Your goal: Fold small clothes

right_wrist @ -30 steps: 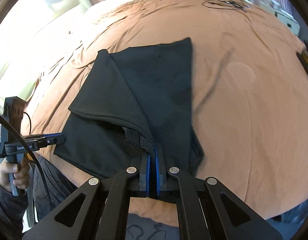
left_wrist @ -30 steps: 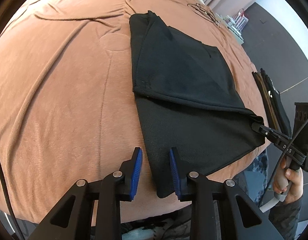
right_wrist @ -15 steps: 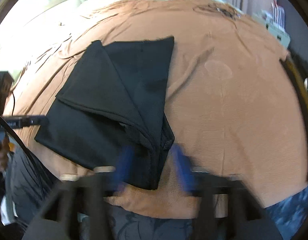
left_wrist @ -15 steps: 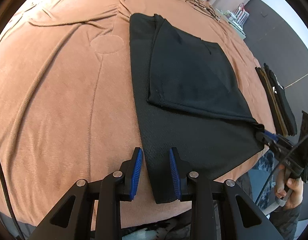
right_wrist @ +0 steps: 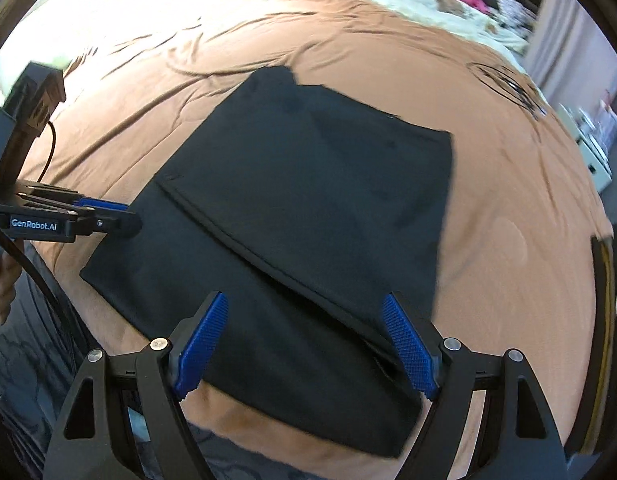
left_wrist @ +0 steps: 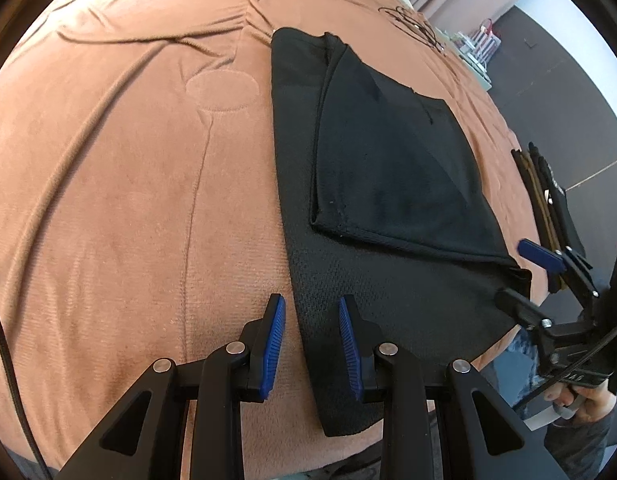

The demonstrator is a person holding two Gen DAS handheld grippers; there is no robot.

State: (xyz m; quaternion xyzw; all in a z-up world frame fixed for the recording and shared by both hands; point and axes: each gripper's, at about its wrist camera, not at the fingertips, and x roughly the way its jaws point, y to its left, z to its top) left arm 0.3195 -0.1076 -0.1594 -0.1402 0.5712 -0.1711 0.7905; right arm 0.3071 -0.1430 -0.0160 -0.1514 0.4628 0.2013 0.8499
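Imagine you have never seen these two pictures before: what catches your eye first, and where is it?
First, the black garment, partly folded with one flap laid over the rest, lying flat on the brown blanket near its front edge. Next, the blue-padded grippers: the right gripper stands open over the garment's near corner, gripping nothing, and the left gripper straddles its left edge, narrowly open. A coiled black cord lies far back on the blanket.

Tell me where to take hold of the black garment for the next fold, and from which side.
Probably the near left corner of the black garment, where its single bottom layer lies flat past the folded flap. Come in from the near bed edge with the left gripper, whose open jaws already straddle that side hem. The right gripper is open, holding nothing.
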